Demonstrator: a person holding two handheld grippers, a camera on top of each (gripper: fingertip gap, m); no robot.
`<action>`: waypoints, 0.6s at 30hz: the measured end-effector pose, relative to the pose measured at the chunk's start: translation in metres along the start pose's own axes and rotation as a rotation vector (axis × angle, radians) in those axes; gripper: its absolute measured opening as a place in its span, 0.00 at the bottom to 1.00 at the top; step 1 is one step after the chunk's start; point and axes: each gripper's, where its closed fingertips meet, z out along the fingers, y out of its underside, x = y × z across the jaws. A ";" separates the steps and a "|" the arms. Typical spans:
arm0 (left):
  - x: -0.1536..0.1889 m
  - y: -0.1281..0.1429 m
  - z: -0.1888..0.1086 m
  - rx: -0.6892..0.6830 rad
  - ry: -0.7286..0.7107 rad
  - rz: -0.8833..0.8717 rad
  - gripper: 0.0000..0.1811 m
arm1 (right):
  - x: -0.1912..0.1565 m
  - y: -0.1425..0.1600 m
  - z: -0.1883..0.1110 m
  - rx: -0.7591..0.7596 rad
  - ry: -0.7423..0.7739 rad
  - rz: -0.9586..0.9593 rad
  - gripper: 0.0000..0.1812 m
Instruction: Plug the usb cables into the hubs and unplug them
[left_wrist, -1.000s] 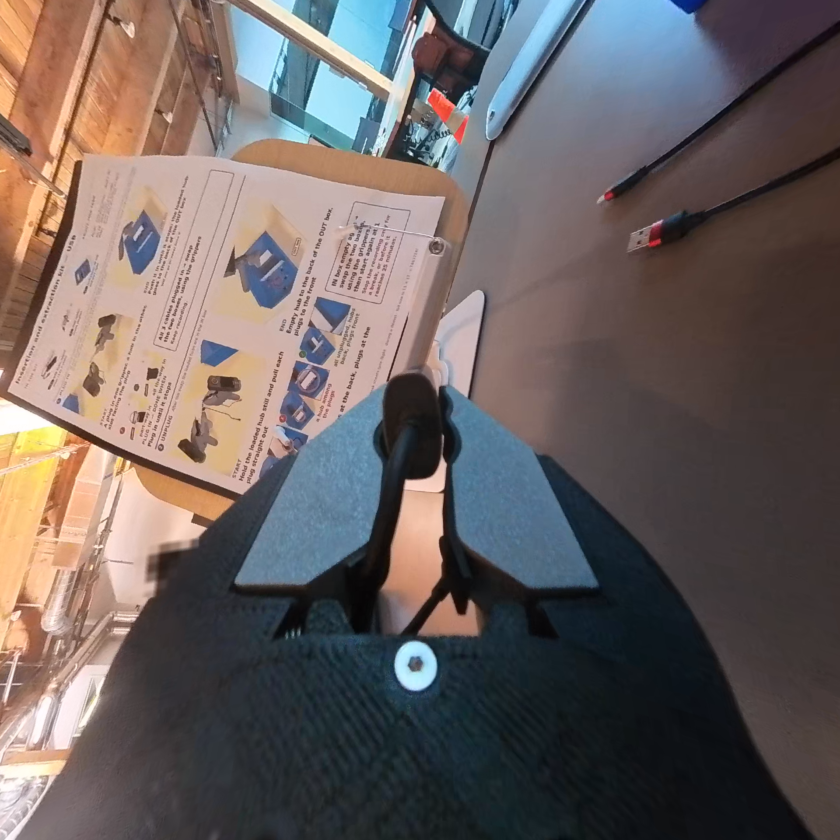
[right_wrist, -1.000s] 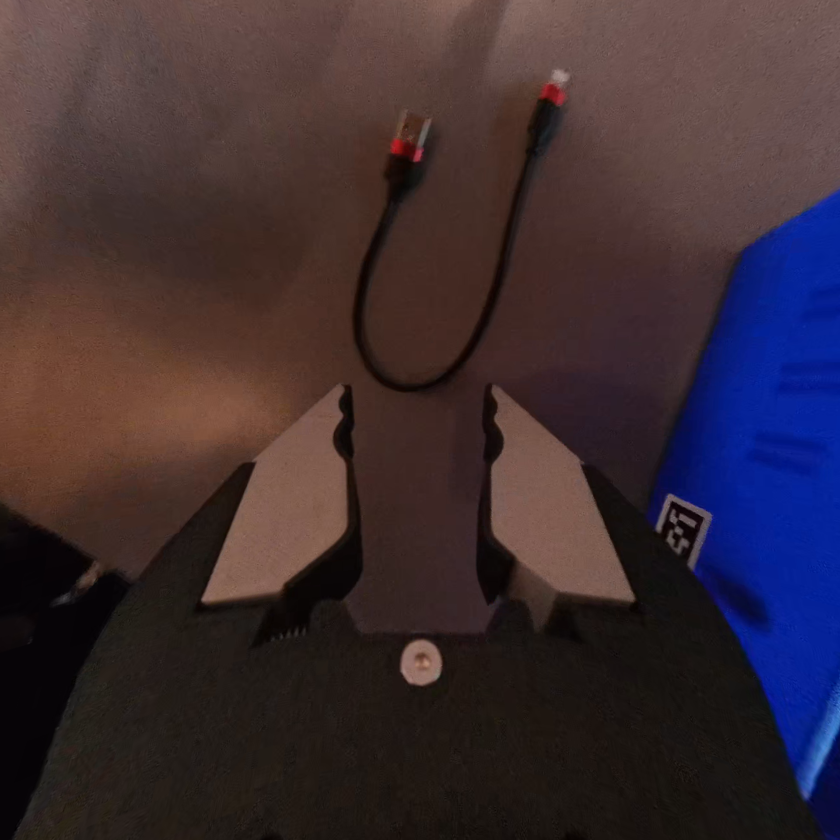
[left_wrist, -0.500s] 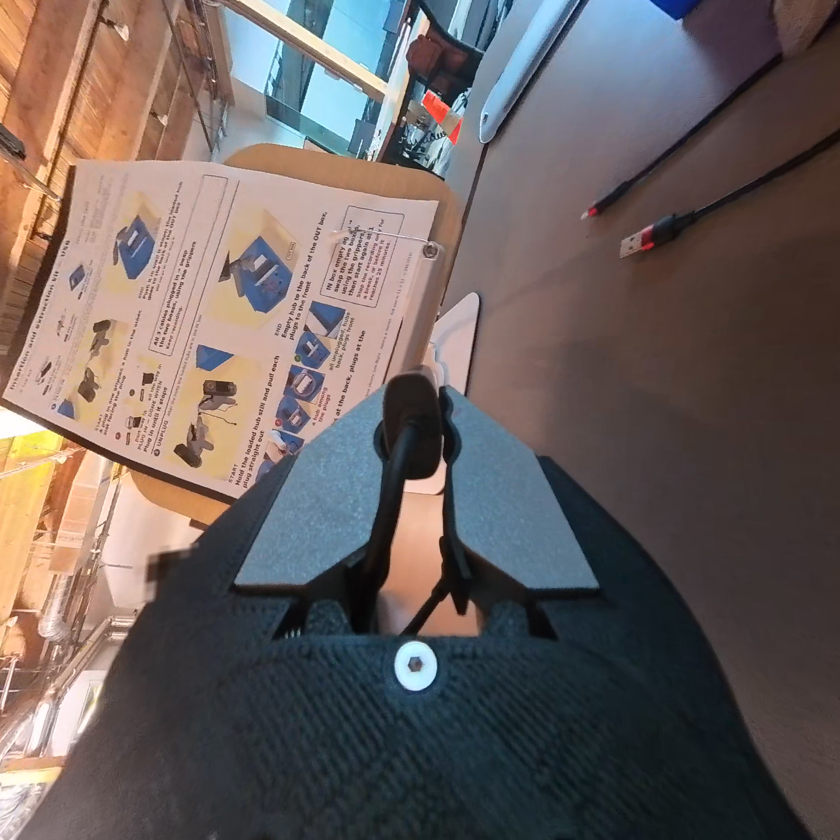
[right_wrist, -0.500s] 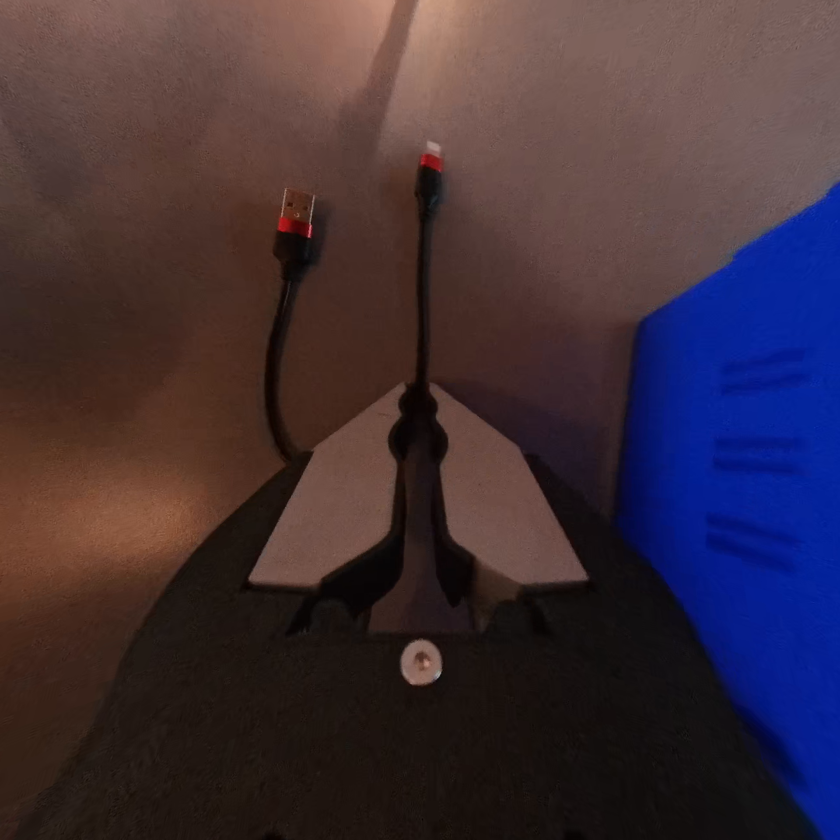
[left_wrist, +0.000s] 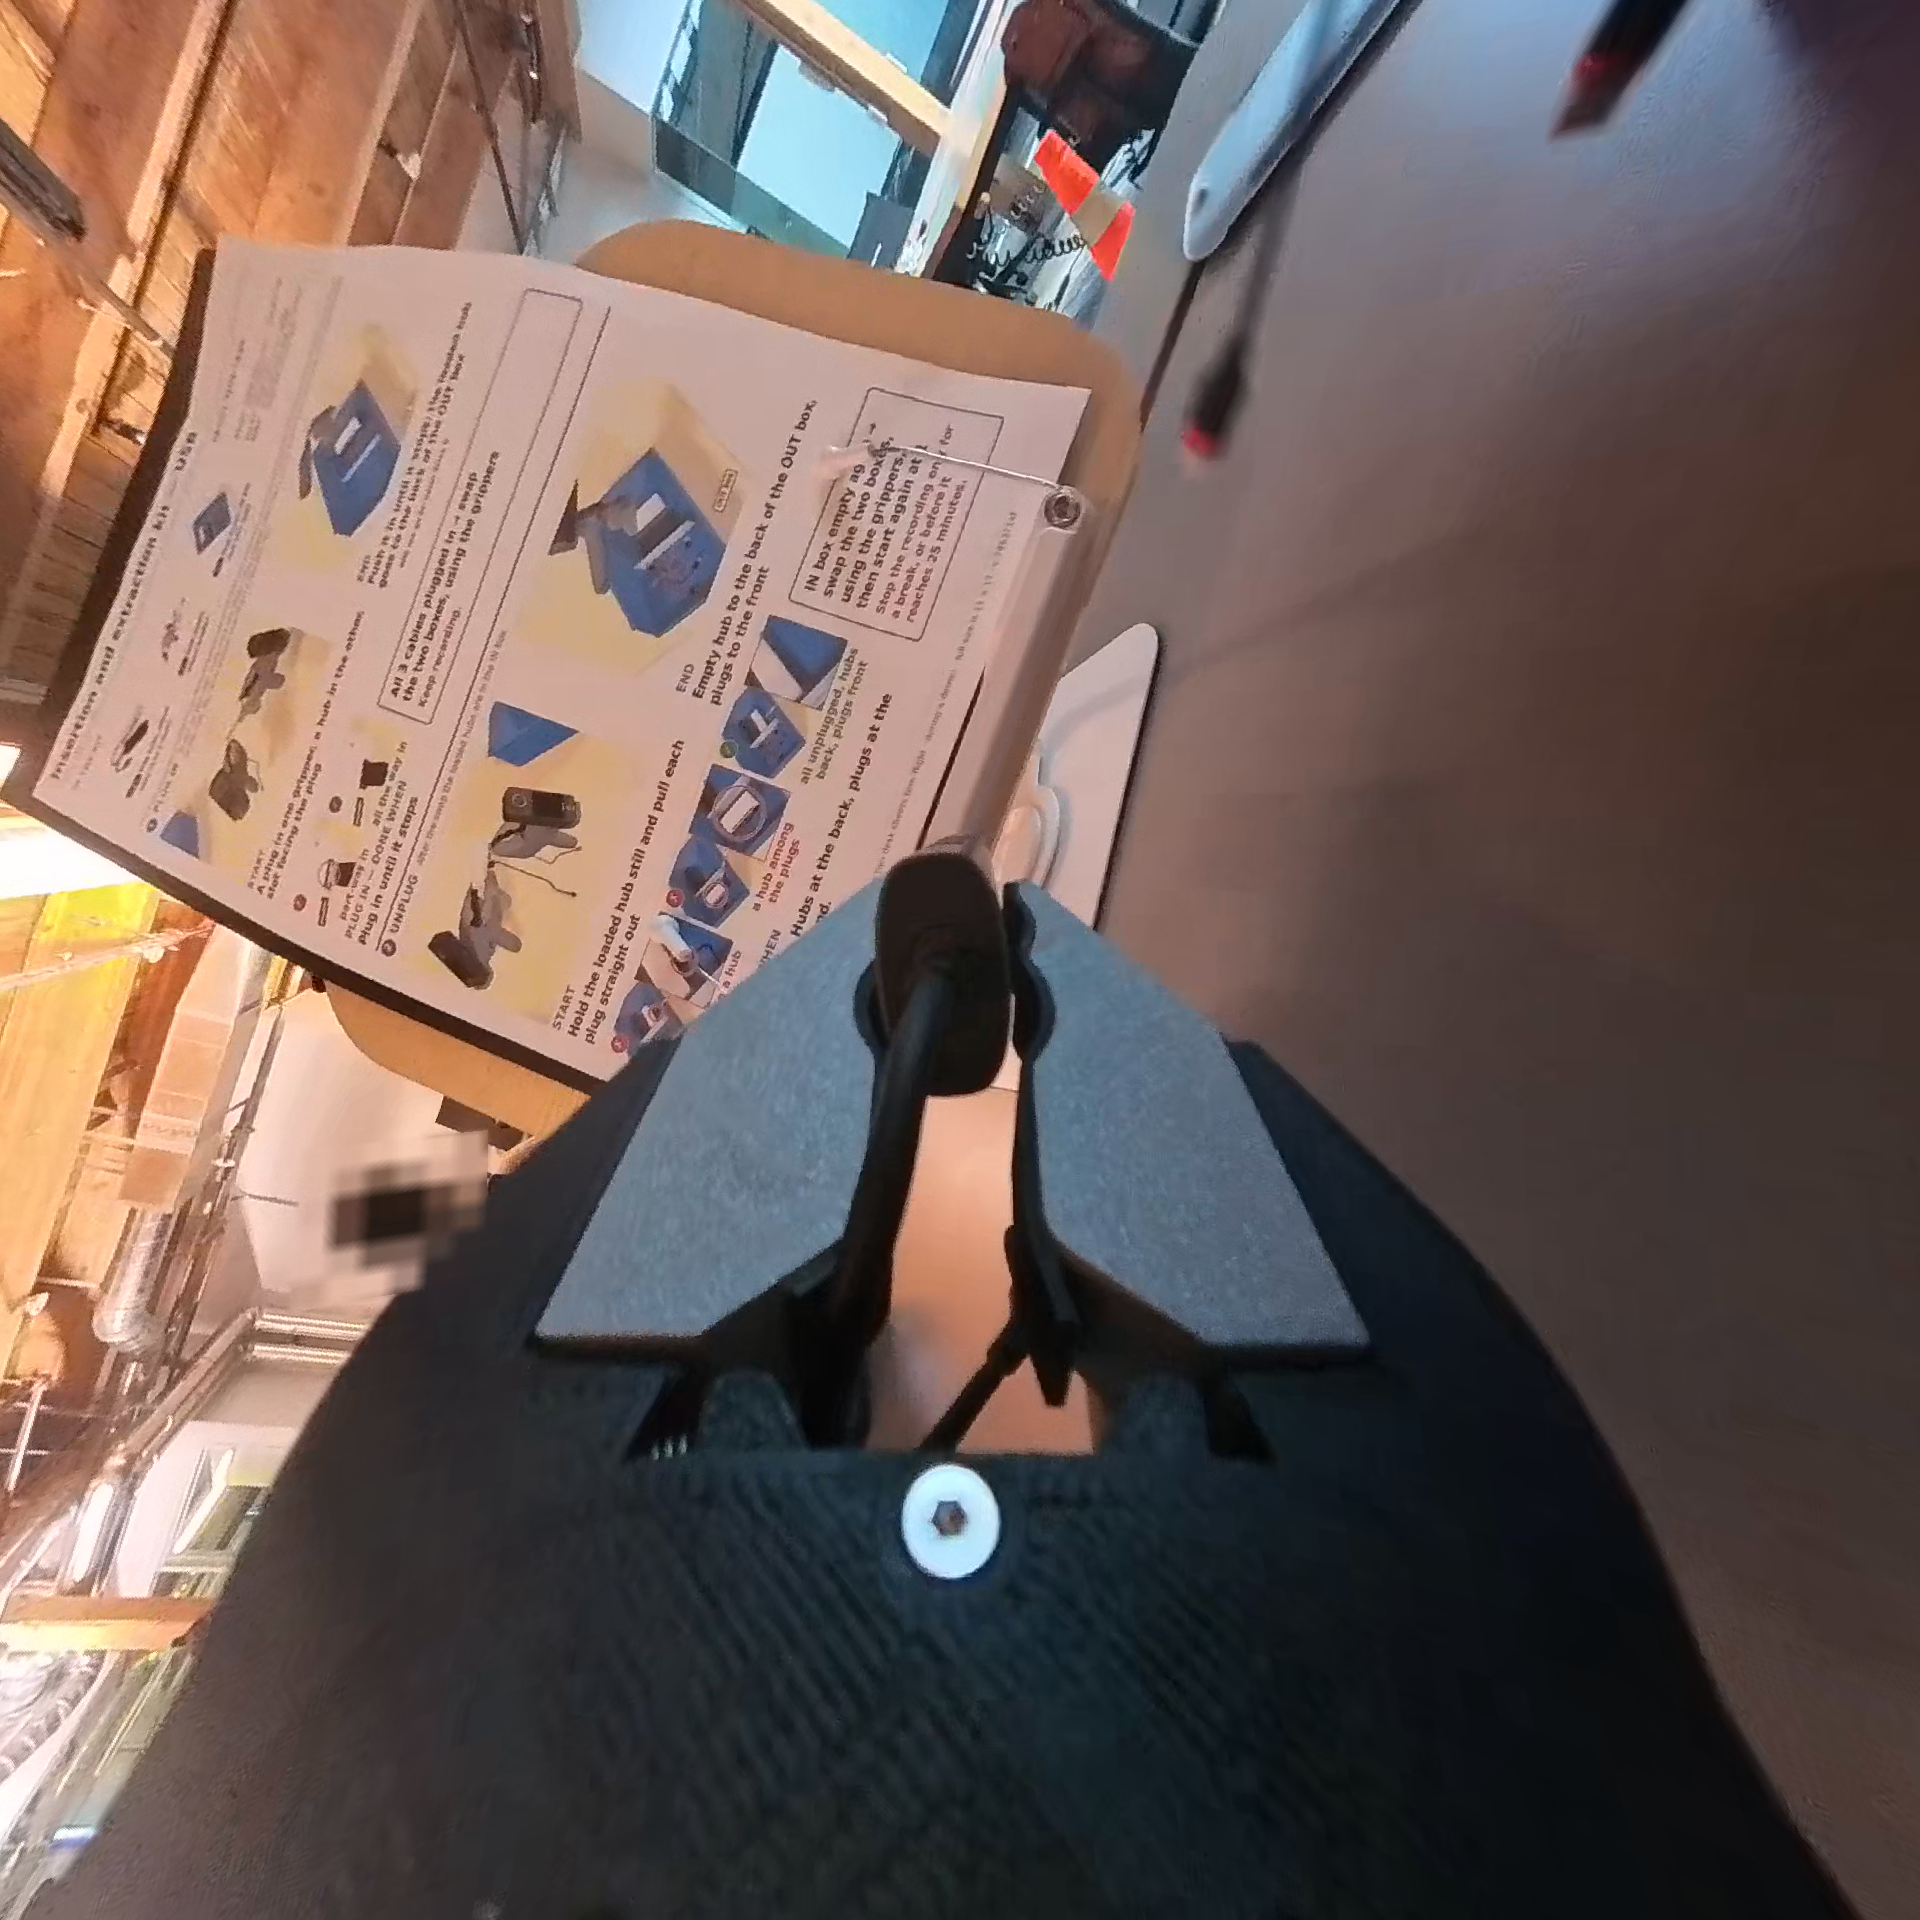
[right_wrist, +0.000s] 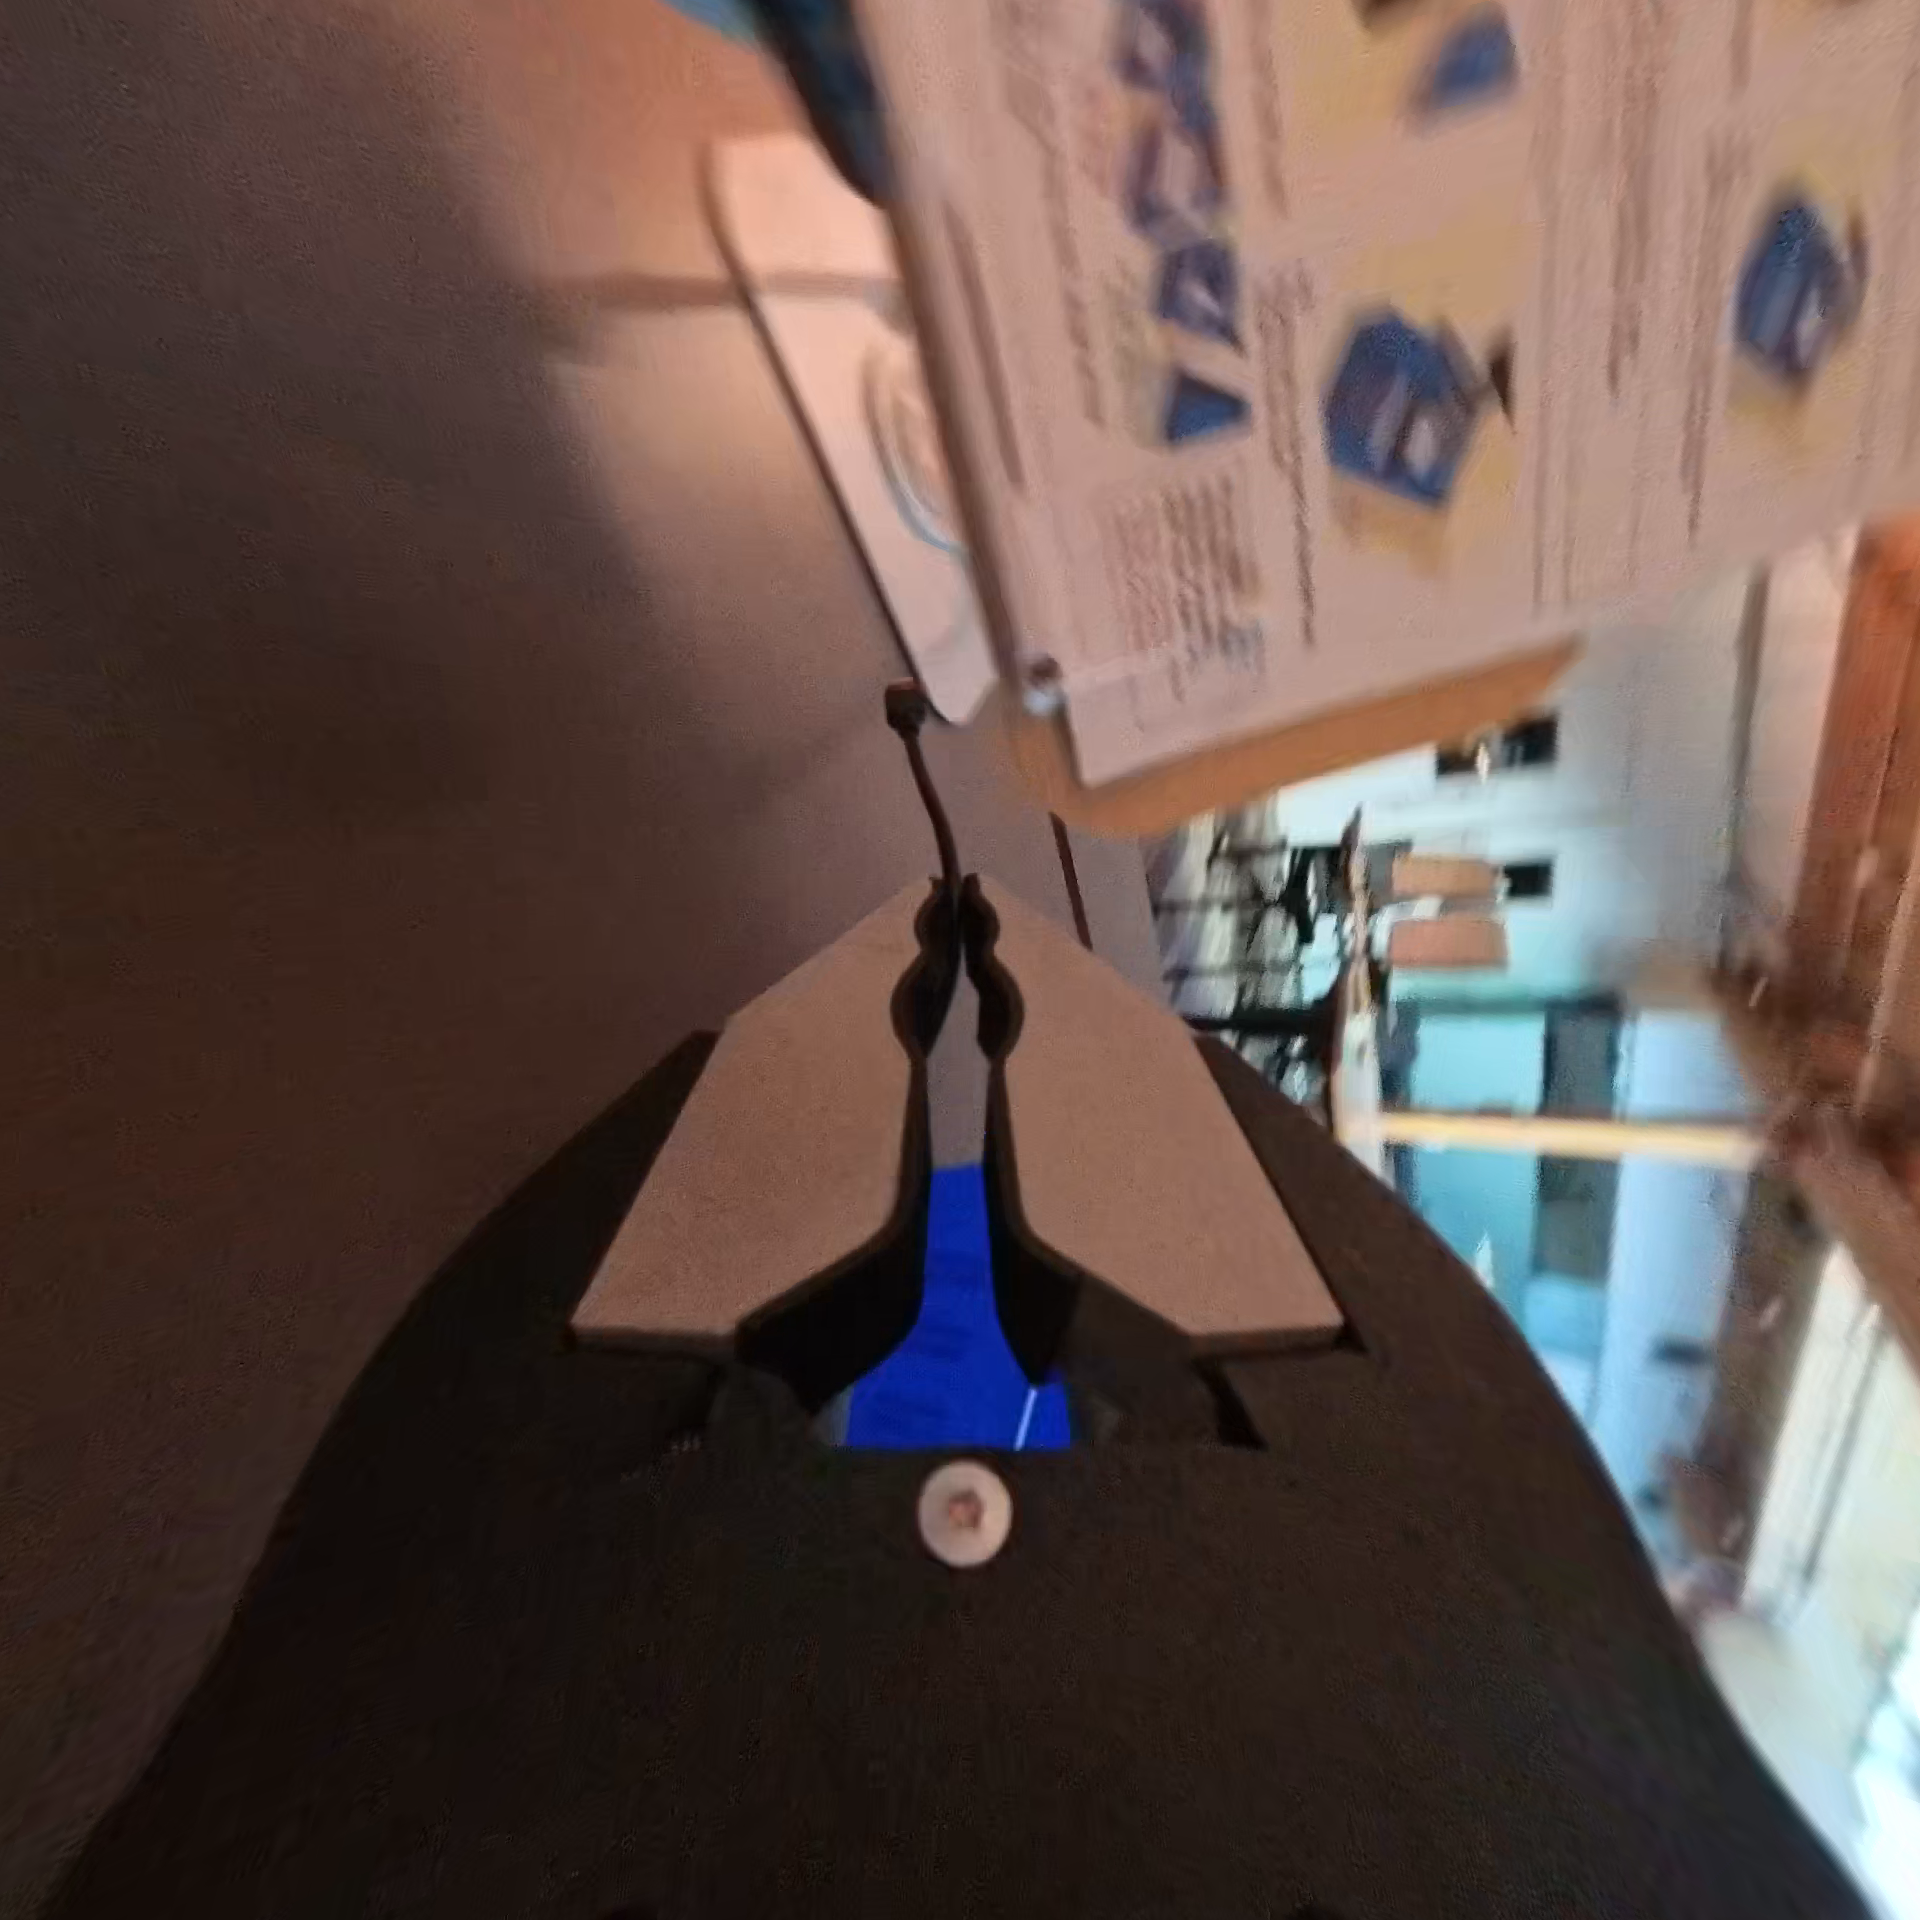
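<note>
In the left wrist view my left gripper (left_wrist: 943, 920) is shut on a black hub (left_wrist: 951, 1023), whose rounded end sticks out past the fingertips and whose cord runs back between the fingers. In the right wrist view my right gripper (right_wrist: 954, 896) is shut on a thin black USB cable (right_wrist: 932, 805), held up off the dark table (right_wrist: 312, 623); its small plug end (right_wrist: 900, 711) points away from me. In the left wrist view the cable's red-and-black plug (left_wrist: 1211, 414) dangles blurred in the air, and a second red-tipped end (left_wrist: 1598, 75) shows at the top right.
A printed instruction sheet (left_wrist: 520, 623) stands on a wooden board with a white base (left_wrist: 1103, 758) at the table's far side; it also shows in the right wrist view (right_wrist: 1351, 312). A blue box (right_wrist: 956, 1340) lies below the right gripper. A long white object (left_wrist: 1278, 114) lies farther off. My hands' fingertips stand some 15 cm from each other.
My right gripper shut on the cable, lifted it off the table and swung toward the instruction sheet. In the left wrist view the plugs rose from the table. The left gripper barely moved.
</note>
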 end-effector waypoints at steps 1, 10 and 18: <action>0.000 0.000 0.000 -0.001 0.000 -0.001 0.08 | -0.025 -0.010 -0.004 0.046 -0.045 -0.111 0.00; 0.001 0.003 0.002 -0.014 0.010 -0.016 0.08 | -0.131 0.009 -0.052 0.117 -0.459 -0.058 0.17; -0.001 0.006 0.002 -0.032 0.008 -0.015 0.08 | -0.120 -0.038 -0.001 -0.026 -0.683 0.696 0.20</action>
